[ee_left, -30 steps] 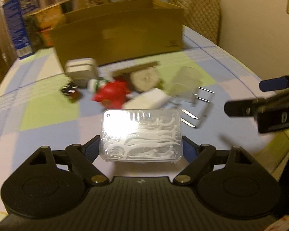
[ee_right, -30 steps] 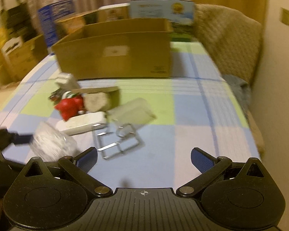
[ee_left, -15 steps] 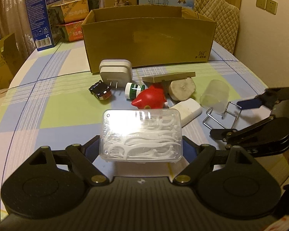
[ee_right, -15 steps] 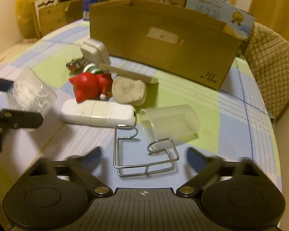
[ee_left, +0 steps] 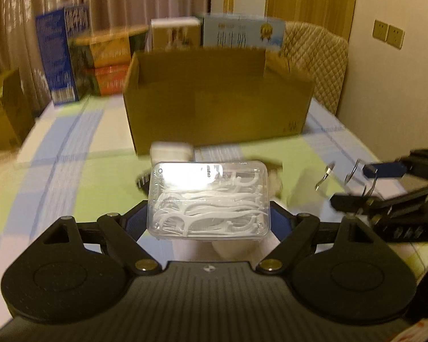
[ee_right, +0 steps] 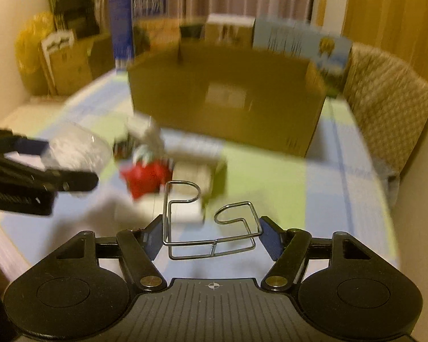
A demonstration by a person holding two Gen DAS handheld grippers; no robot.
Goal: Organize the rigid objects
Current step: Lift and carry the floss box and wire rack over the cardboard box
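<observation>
My left gripper [ee_left: 208,222] is shut on a clear plastic box of white floss picks [ee_left: 208,199], held above the table in front of an open cardboard box [ee_left: 216,108]. In the right wrist view my right gripper [ee_right: 211,228] has a bent wire rack [ee_right: 213,248] between its fingers. Its jaws are closing, the blue pads touch the rack's sides, and the rack hangs off the table. The right gripper [ee_left: 365,185] with the wire shows at the right of the left wrist view. The left gripper [ee_right: 42,165] with the floss box [ee_right: 77,148] shows at the left of the right wrist view.
A red toy [ee_right: 145,176], a white plug adapter [ee_right: 142,128], a white bar [ee_right: 185,211] and other small items lie blurred on the checked tablecloth before the cardboard box [ee_right: 228,99]. Cartons stand behind it. A quilted chair [ee_right: 385,99] is at the right.
The right gripper's jaws narrowed around the wire rack and lifted it off the table. The left gripper rose with the floss box, and the cardboard box looks nearer.
</observation>
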